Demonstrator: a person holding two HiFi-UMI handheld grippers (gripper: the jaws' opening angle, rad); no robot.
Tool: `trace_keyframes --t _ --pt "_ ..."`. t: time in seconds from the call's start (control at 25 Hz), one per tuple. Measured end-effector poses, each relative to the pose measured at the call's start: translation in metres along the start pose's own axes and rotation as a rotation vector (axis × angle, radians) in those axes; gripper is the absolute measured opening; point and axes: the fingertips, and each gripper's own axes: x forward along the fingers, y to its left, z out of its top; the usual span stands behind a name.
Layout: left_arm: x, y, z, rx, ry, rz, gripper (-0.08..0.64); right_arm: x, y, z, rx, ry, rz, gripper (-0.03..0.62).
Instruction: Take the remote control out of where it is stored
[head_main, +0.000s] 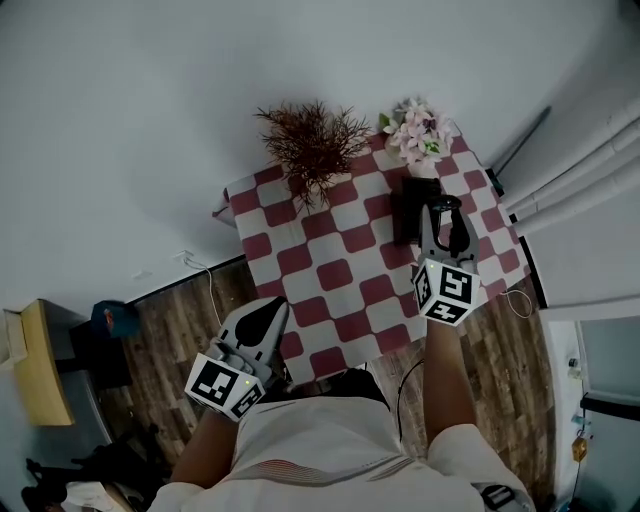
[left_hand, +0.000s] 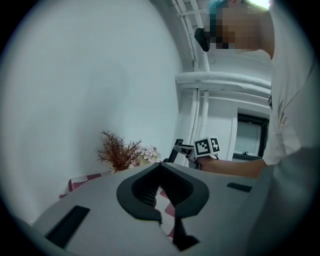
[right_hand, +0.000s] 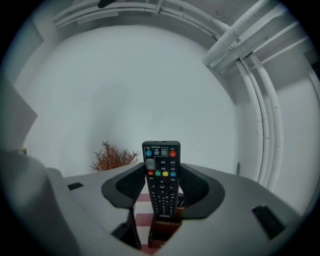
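Closest in, my right claw (right_hand: 161, 169) is clenched on the remote control (right_hand: 161, 180). It stands upright between the pads, its lower end at the mouth of the brown holder (right_hand: 161, 232), near the far right corner of the checkered table (head_main: 330, 275) beside the pink flowers (head_main: 420, 132). My left claw (left_hand: 160, 166) is pinched together on nothing by the table's near edge.

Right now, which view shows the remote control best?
The right gripper view: the remote control stands upright, buttons facing the camera, gripped between the right gripper's tongs, brown holder at its foot. The left gripper view shows it far off and edge-on; the head view, barely at all.
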Motion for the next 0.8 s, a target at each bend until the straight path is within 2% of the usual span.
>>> trace_keyframes --t 0.2,0.36,0.56,0.8 --pt "-0.005 -0.006 0.004 -0.003 -0.026 -0.045 0.009 -0.035 -0.003 0.021 0.033 0.038 0.045 0.219" --pt "-0.006 -0.01 0.01 -0.011 -0.049 -0.081 0.009 -0.061 0.002 0.015 0.009 0.163 0.132 0.219" --pt "-0.009 -0.015 0.009 -0.025 -0.066 -0.117 0.009 -0.084 0.013 -0.017 -0.107 0.412 0.263 0.218" --pt "-0.015 -0.018 0.003 -0.042 -0.062 -0.114 0.009 -0.103 0.038 -0.09 -0.364 0.788 0.486 0.218"
